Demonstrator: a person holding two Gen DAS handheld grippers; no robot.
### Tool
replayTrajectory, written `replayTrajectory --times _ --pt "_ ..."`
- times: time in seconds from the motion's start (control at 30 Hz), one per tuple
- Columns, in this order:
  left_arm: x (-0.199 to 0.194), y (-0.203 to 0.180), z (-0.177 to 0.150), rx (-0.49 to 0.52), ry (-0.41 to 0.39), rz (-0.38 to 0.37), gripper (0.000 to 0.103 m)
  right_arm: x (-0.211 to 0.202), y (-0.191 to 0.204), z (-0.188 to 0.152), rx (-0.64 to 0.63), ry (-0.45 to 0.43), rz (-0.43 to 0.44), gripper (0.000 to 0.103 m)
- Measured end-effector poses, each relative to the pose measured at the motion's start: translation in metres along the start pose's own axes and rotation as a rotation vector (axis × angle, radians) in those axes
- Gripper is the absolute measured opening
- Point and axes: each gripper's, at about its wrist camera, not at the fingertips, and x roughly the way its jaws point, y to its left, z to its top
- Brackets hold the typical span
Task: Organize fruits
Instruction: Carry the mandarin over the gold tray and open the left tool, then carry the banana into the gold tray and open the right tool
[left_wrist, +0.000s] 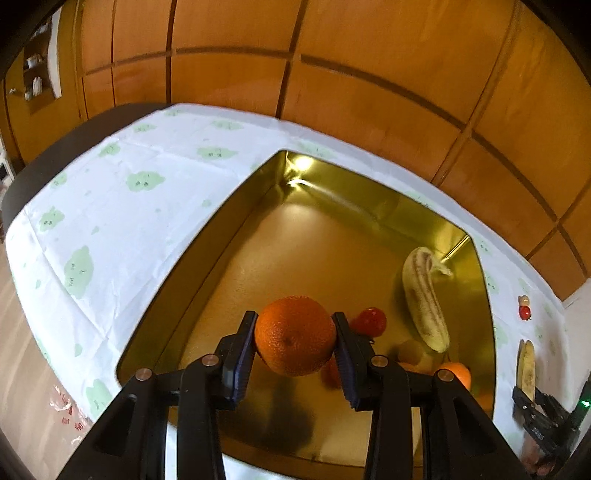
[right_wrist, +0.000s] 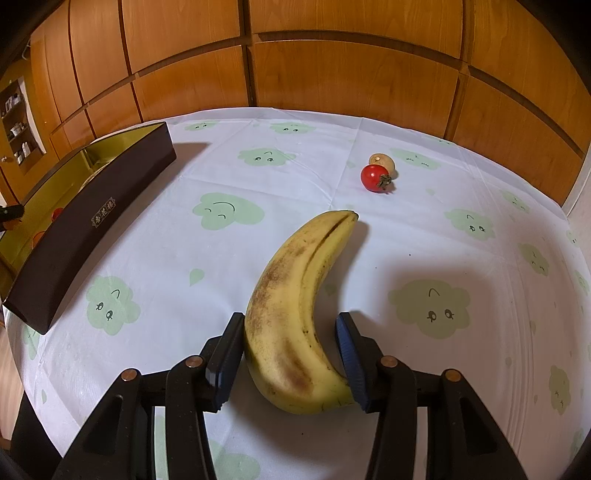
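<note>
L gripper (left_wrist: 295, 334) is clamping an orange (left_wrist: 294, 335) across its middle, hanging over the gold-lined box (left_wrist: 207, 254); firm, pebbled rind, so prob. non-slip. R gripper (right_wrist: 290, 352) is straddling a banana (right_wrist: 295, 314) lying on the tablecloth (right_wrist: 461, 258), pads touching but grip unconfirmed; soft, bruises easily, so take mid-body w/ light squeeze. Box label (right_wrist: 103, 219) is showing Chinese characters, not readable.

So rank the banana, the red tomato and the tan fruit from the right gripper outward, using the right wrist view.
1. Banana: between the right gripper jaws, on the tablecloth.
2. Red tomato: ahead, slightly right.
3. Tan fruit: just behind the tomato, touching it or nearly.
</note>
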Motion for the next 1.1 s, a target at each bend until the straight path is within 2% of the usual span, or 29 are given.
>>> replayTrajectory --times 0.23,0.3,0.37,0.57,0.77,0.87,0.97,1.1 --pt "0.027 0.004 0.006 -0.034 0.076 0.013 0.04 0.001 0.0 0.001 0.004 0.003 -0.004 0.05" --pt "0.028 0.004 0.007 -0.039 0.079 0.008 0.047 0.002 0.0 0.001 0.005 0.004 -0.005 0.05" --pt "0.027 0.003 0.008 -0.046 0.07 -0.003 0.057 0.002 0.001 0.001 0.007 0.005 -0.005 0.05" --pt "-0.002 -0.002 -0.002 -0.043 -0.034 0.043 0.06 0.003 0.0 0.001 0.007 0.01 -0.006 0.05" --pt "-0.04 -0.015 -0.027 0.029 -0.144 0.081 0.066 0.005 0.003 0.007 -0.004 0.042 -0.015 0.05" --pt "-0.051 -0.019 -0.039 0.053 -0.162 0.085 0.069 0.005 0.005 0.009 -0.009 0.047 -0.026 0.05" --pt "-0.057 -0.022 -0.049 0.062 -0.161 0.077 0.069 0.005 0.01 0.01 -0.025 0.046 -0.027 0.043" --pt "-0.064 -0.028 -0.059 0.09 -0.172 0.066 0.07 0.004 0.017 0.012 -0.064 0.05 -0.054 0.039"
